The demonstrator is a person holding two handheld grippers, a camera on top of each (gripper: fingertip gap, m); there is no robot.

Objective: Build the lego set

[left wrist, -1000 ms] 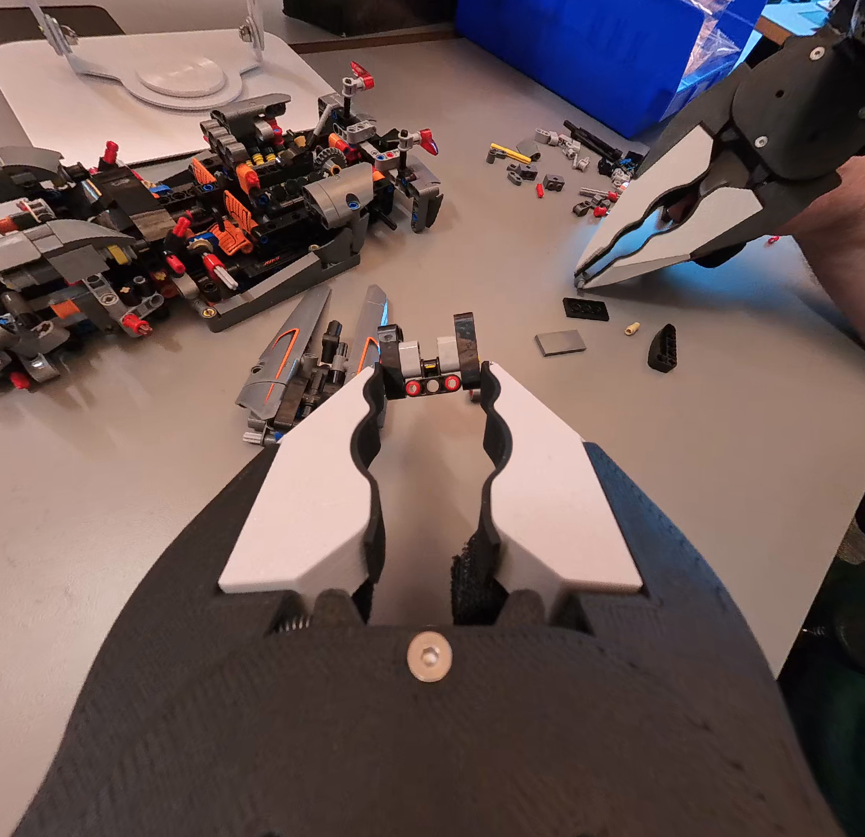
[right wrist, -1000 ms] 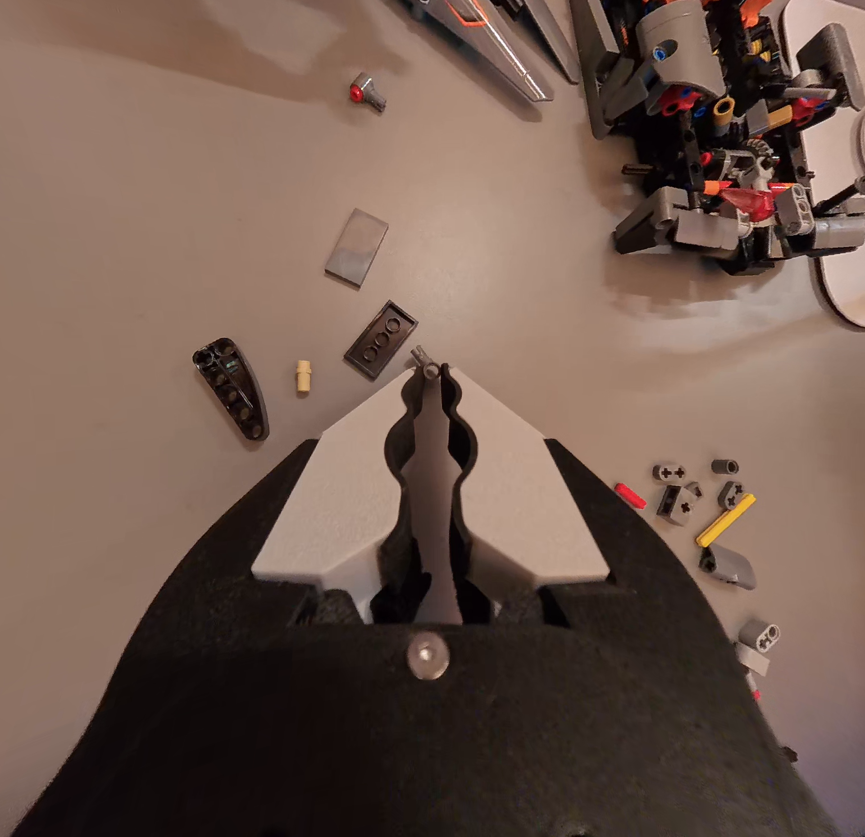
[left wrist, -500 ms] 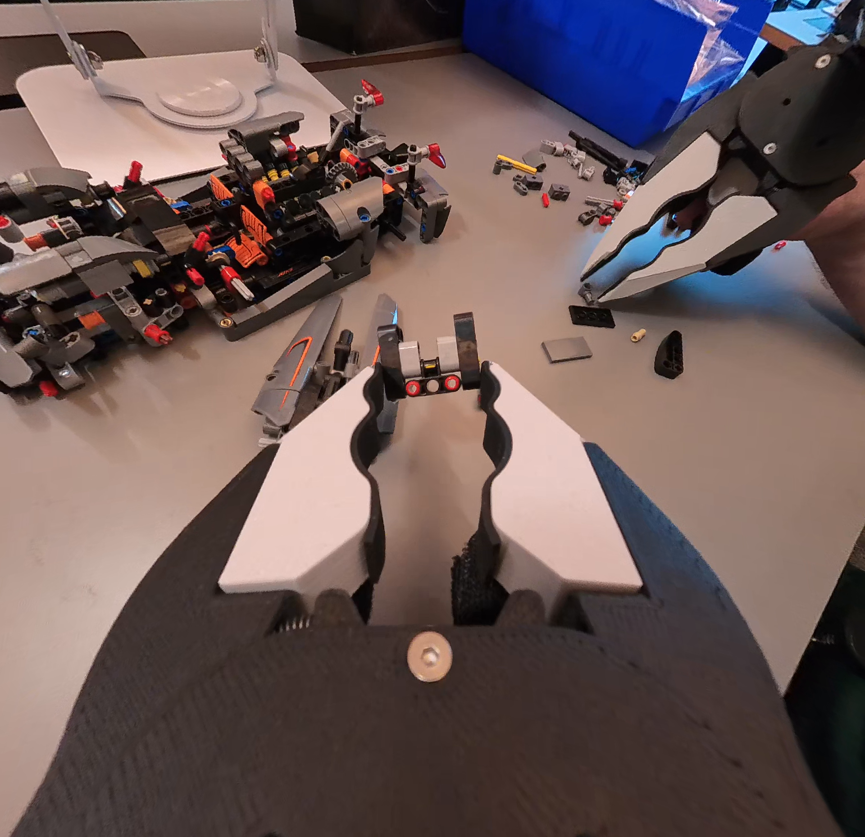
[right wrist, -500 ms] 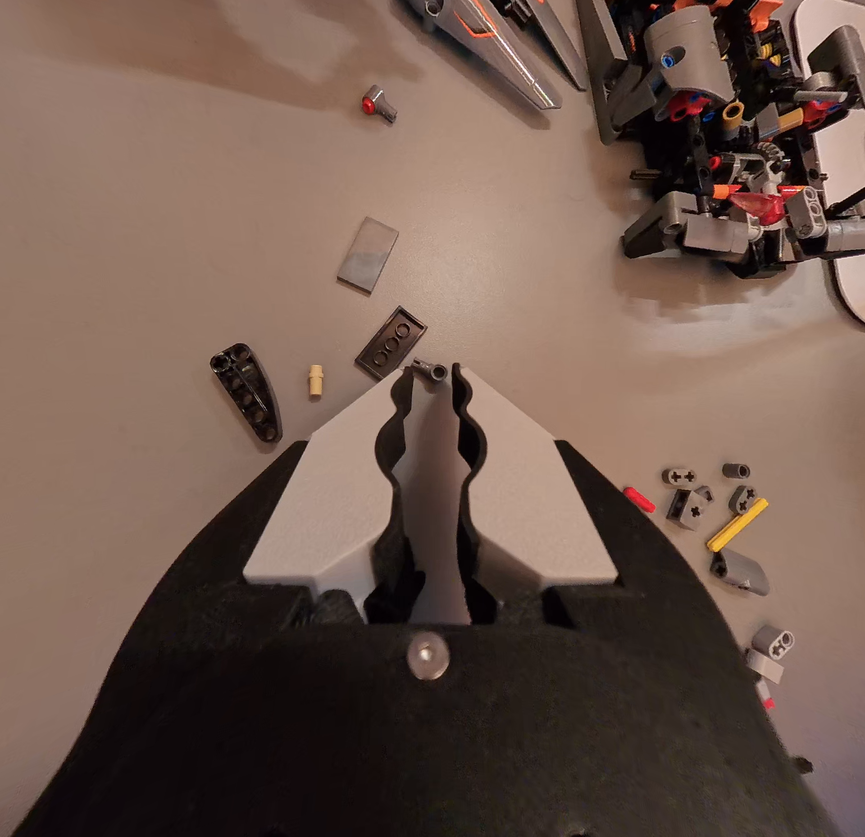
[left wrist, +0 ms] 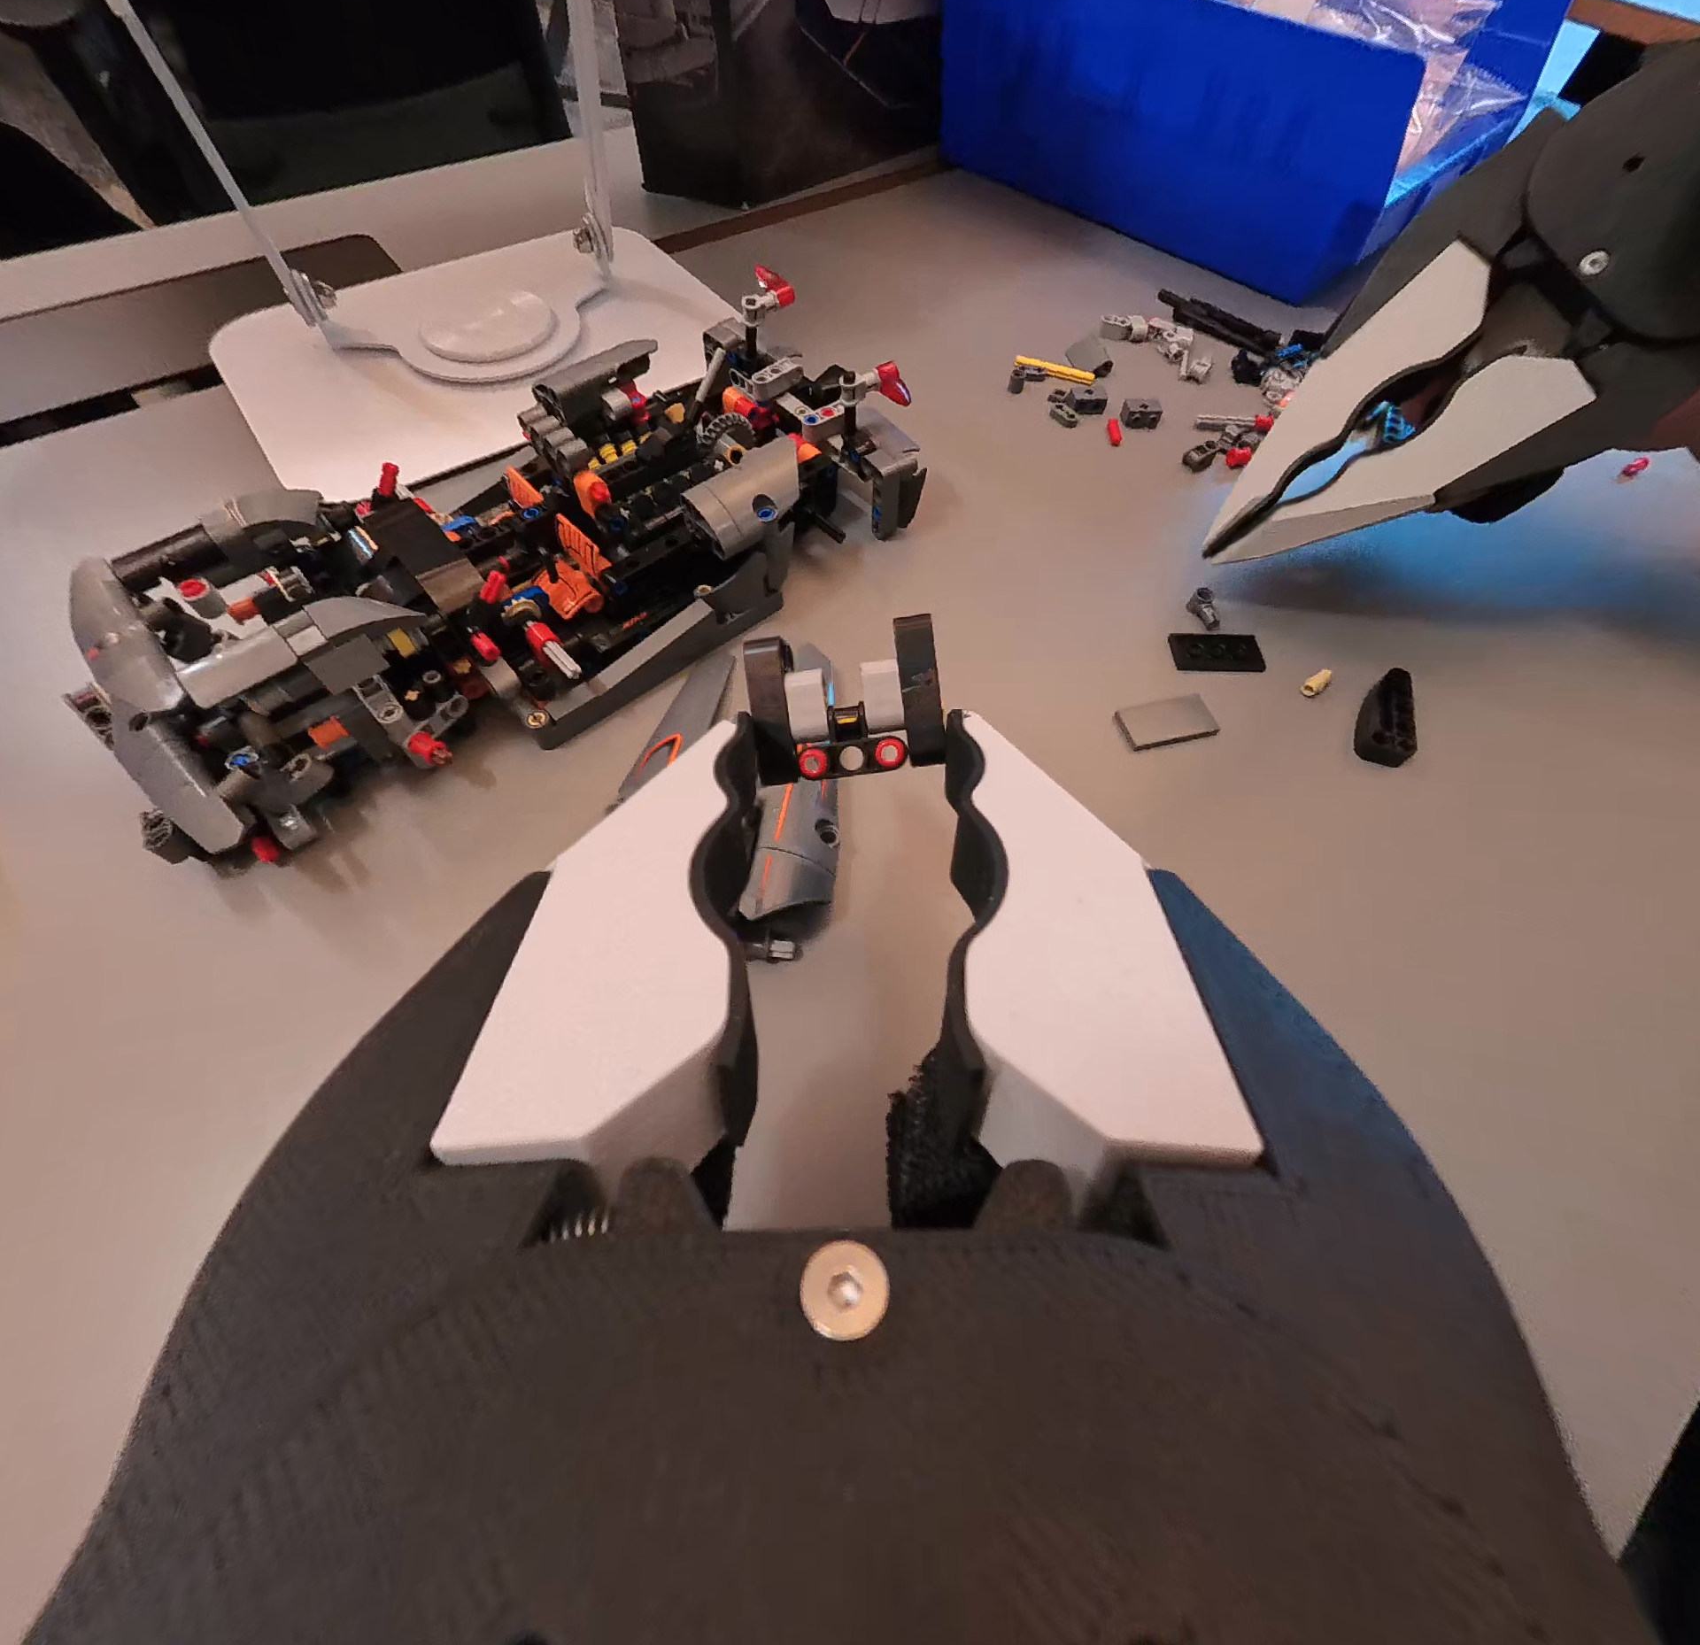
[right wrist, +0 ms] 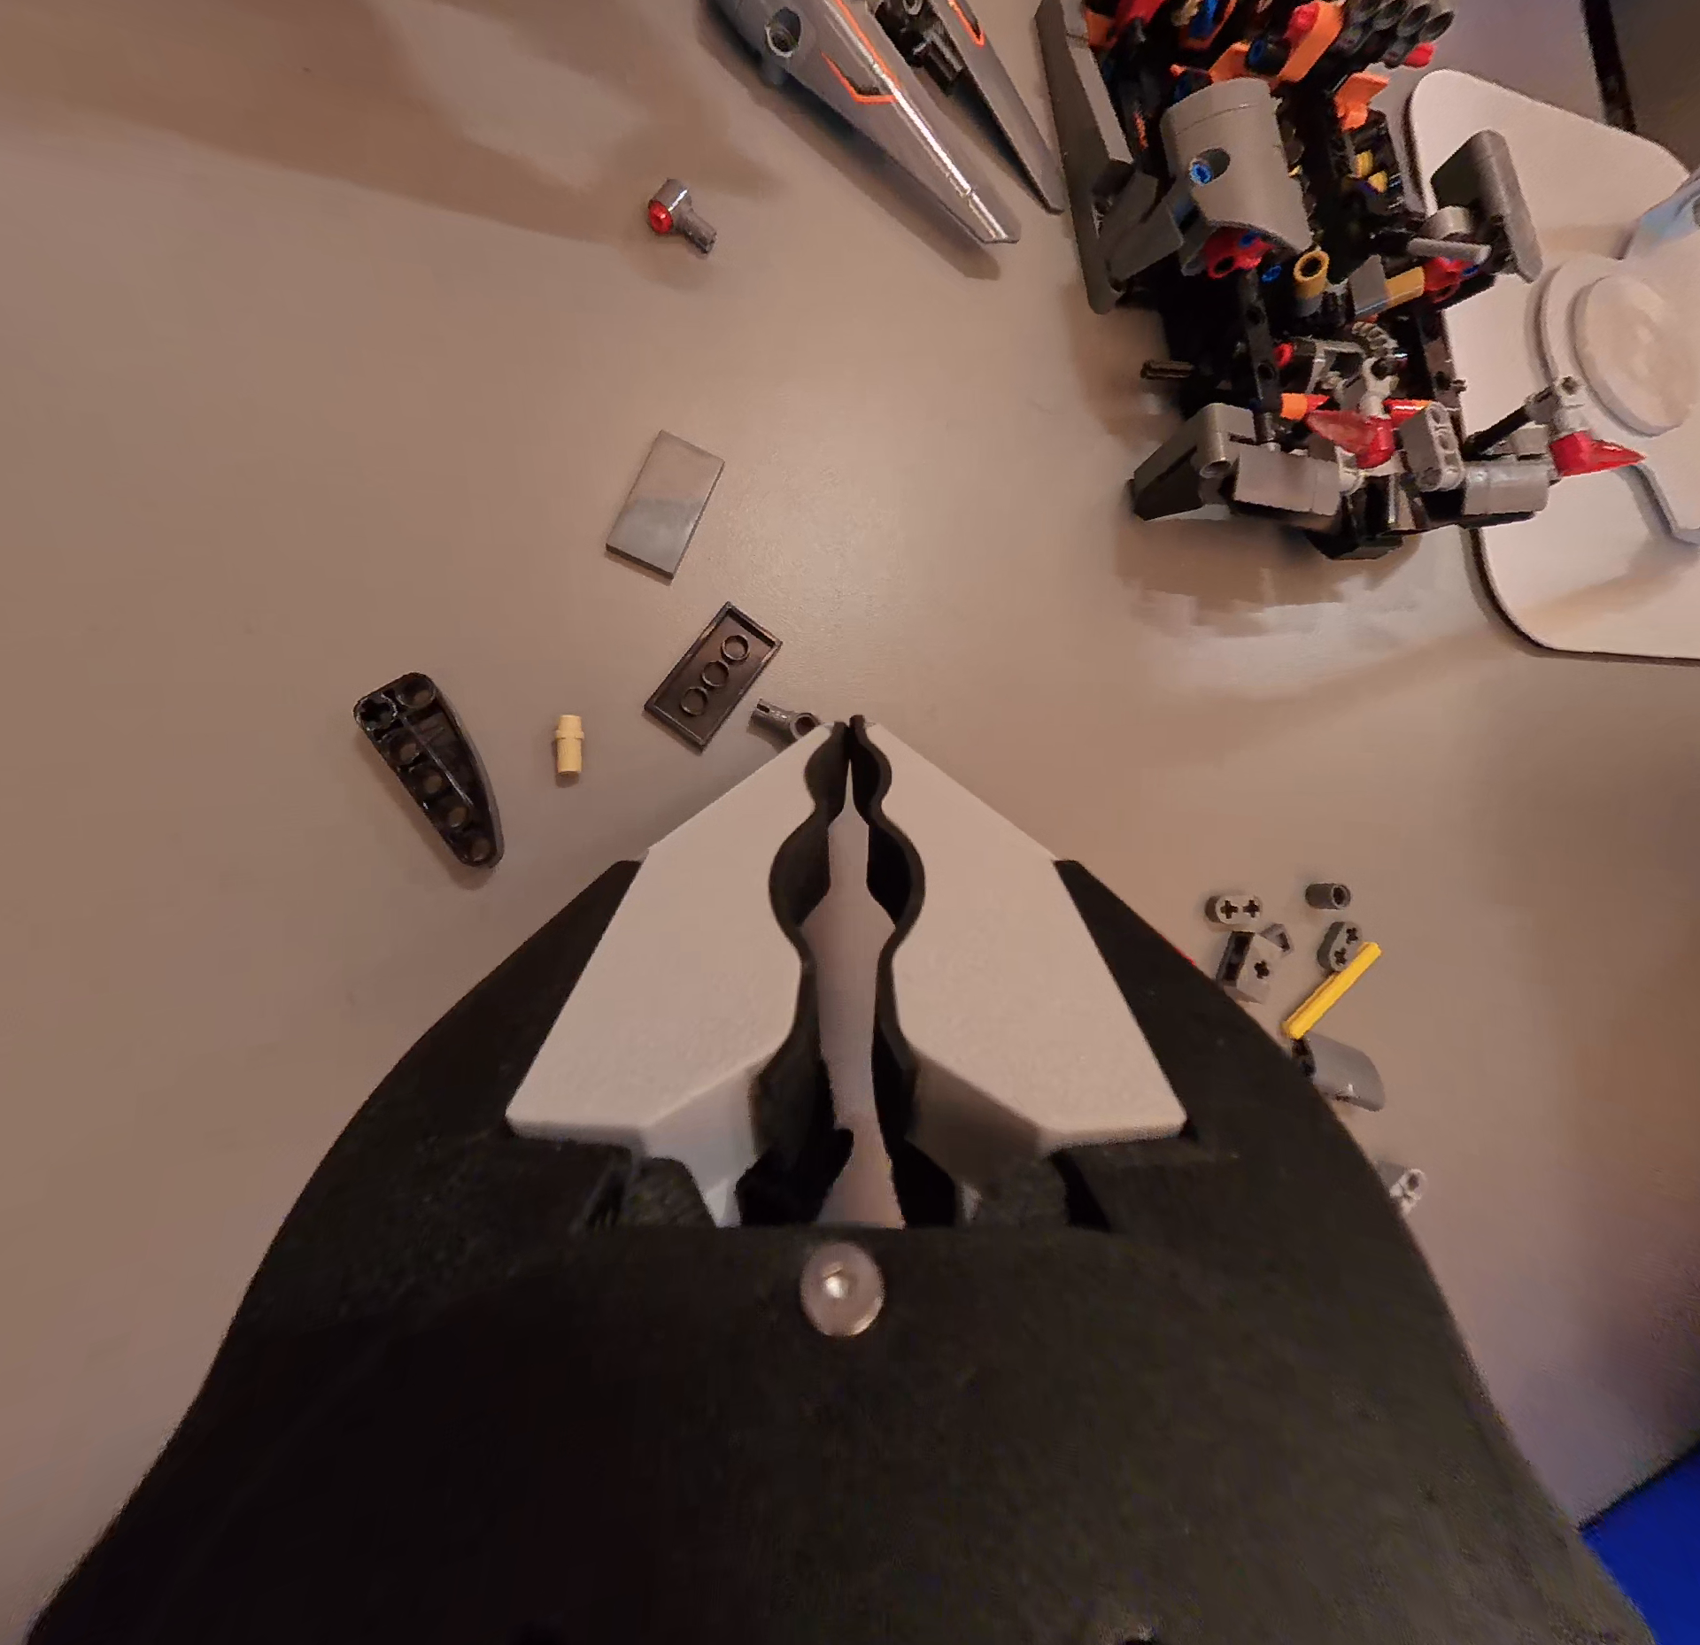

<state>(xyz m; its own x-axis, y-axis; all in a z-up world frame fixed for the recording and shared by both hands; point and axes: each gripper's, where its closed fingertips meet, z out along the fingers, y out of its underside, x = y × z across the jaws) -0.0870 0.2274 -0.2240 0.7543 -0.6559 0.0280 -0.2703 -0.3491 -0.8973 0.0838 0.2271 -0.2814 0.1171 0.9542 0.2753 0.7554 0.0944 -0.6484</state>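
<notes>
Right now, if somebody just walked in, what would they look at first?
Probably the big half-built toy car, black and grey with orange and red bits, lying on the grey table on the left. Next, the left tool up front, pinching a small black and grey piece with red dots. Behind on the right stands a bright blue bin, with little loose parts scattered before it.

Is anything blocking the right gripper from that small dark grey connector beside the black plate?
Nothing visible. The right gripper is shut and empty, its tips just beside the small grey connector, with only bare table between; the black plate lies on the connector's far side.
</notes>
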